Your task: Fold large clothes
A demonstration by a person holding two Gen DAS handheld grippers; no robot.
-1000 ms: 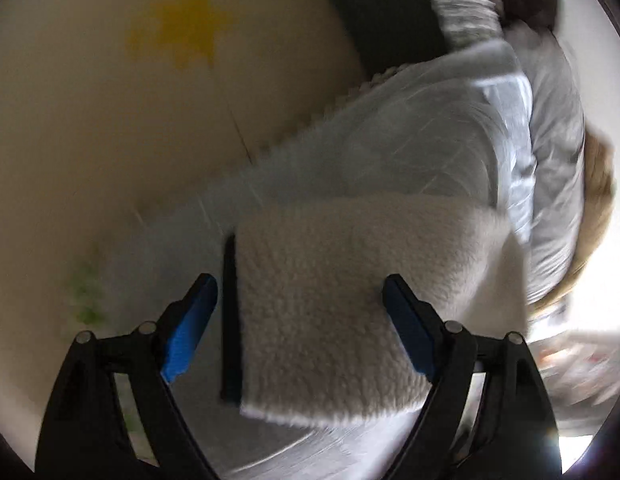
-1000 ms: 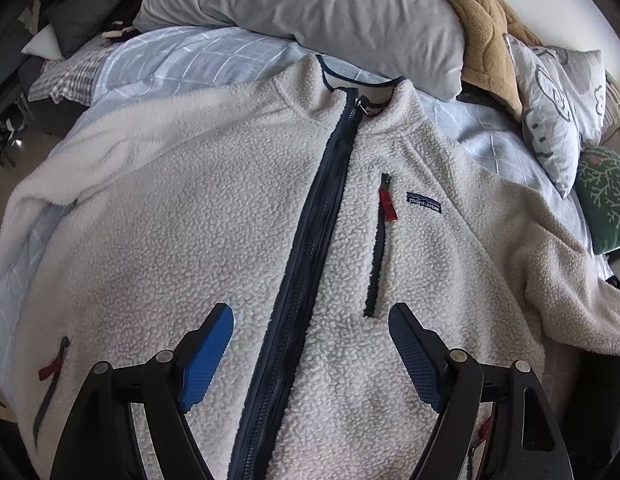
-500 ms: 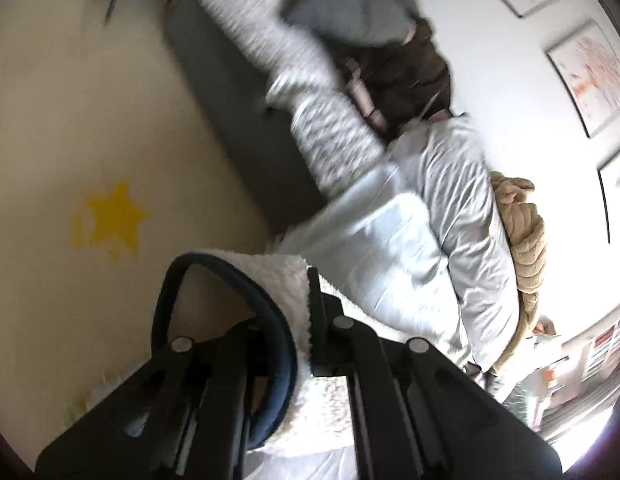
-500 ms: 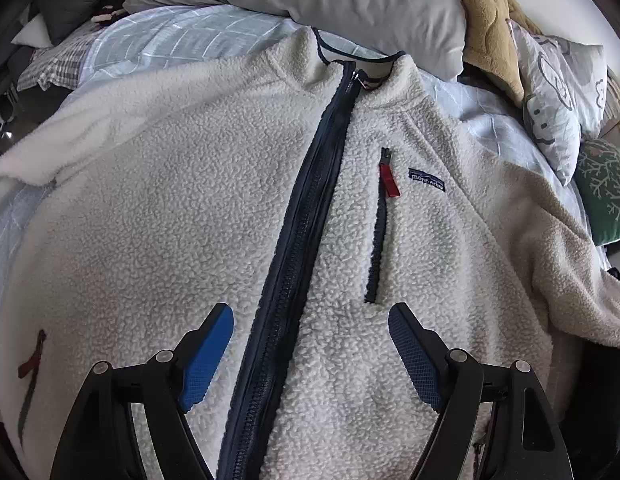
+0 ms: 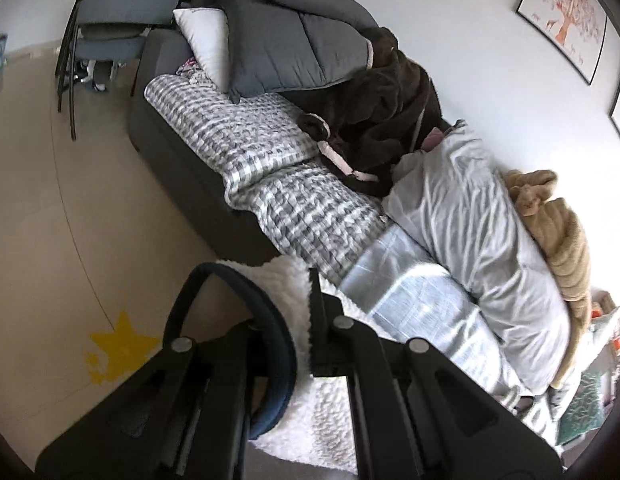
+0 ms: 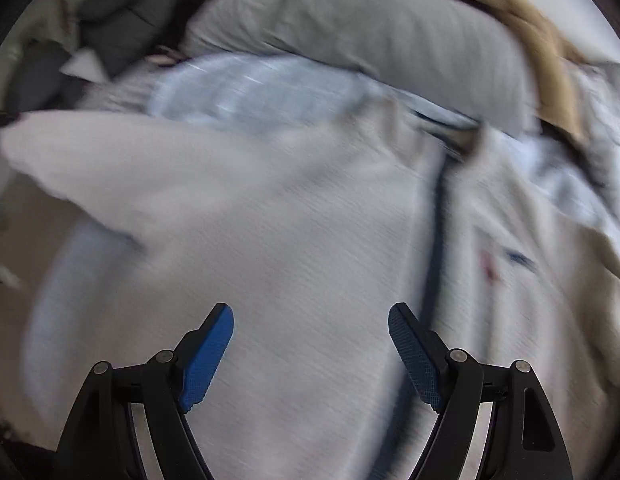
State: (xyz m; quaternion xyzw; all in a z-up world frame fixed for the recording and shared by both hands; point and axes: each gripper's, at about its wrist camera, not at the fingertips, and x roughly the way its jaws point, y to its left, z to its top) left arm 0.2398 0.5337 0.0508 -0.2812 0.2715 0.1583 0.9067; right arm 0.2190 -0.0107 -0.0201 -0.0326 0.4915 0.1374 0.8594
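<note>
Bedding (image 5: 409, 300) underlies a fleece jacket (image 6: 294, 240); left tool (image 5: 306, 320) clamps its cuff (image 5: 270, 320), right tool (image 6: 310, 344) gapes.

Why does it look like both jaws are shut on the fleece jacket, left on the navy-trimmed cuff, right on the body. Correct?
Not quite. Only the left gripper is shut, pinching the navy-trimmed cuff of the fleece jacket, as the left wrist view shows. The right wrist view shows the right gripper with its jaws wide open above the jacket's body, gripping nothing.
</note>
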